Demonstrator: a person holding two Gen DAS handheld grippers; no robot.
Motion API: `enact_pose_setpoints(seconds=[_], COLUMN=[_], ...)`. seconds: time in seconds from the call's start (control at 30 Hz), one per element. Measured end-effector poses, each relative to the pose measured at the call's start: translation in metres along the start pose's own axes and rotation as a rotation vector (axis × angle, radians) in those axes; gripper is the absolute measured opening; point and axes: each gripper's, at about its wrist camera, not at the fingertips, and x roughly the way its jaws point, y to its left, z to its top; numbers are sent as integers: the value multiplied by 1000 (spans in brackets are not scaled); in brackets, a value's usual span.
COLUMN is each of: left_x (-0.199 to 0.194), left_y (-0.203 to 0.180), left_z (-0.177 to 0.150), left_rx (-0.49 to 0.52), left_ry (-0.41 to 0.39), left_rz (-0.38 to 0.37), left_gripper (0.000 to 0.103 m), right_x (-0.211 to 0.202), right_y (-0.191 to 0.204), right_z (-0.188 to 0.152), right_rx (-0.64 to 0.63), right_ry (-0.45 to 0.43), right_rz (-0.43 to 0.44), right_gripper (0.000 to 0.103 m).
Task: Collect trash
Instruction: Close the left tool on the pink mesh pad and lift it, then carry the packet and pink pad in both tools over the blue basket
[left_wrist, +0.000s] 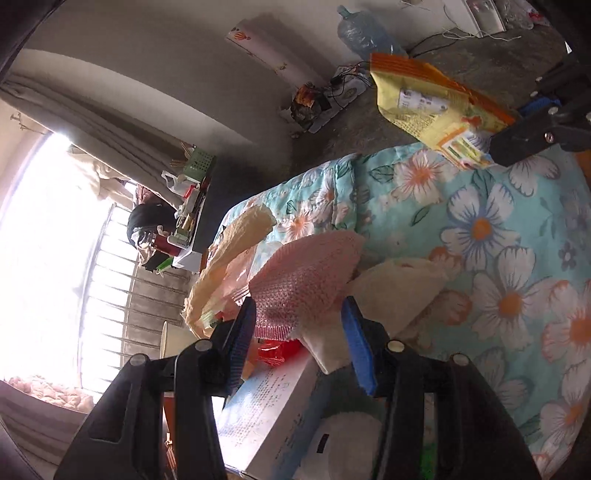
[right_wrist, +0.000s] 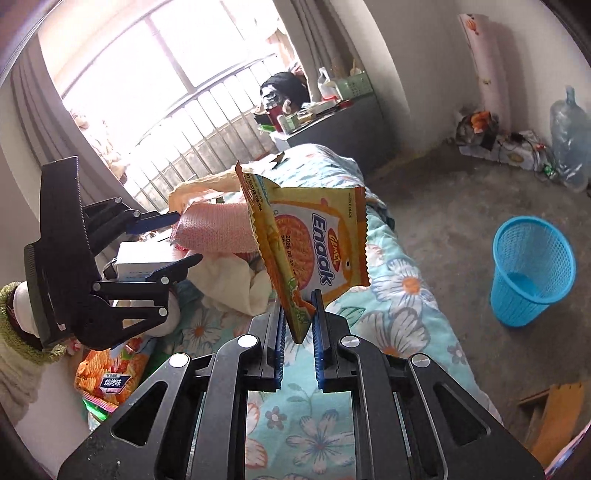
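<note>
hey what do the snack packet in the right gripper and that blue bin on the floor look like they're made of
Snack packet: looks like thin printed plastic film with a slight sheen; it creases, and its side edges are zigzag-cut. Blue bin: apparently moulded plastic with a matte finish; its wall is an open lattice you can see through.

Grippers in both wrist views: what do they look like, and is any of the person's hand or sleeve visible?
Both the left gripper and right gripper are black plastic linkages with silver pivot pins and ribbed blue fingers. No cables show. A white glove with a green knit cuff appears behind the left one.
</note>
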Motion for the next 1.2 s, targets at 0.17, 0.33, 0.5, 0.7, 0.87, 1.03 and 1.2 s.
enact_pose_setpoints(seconds=[0.17,0.33,0.5,0.7,0.87,1.03,1.2], left_x=[2,-14,-40,-79,-104,-121,-118], left_y=[-2,2,21,50,83,117,138], left_z=[-1,0,3,-2,-18,-34,-29], left_rx=[52,45,-59,-248,-444,-668,-807], left_ry=[15,-1,-16,-38,-52,-91,-131], left_rz=[30,51,-6,-170,-287,-399,-480], left_gripper=[27,22,20,19,17,16,15], right_x=[4,5,2,-2,-8,-16,-28], right_y=[5,7,3,-2,-3,-4,-11], right_z=[0,2,1,1,3,6,11], right_rx=[8,12,18,32,38,51,86], right_ry=[13,10,2,-3,-18,-38,-70], right_rz=[1,4,12,39,64,92,133], right_gripper=[11,11,11,11,11,11,11])
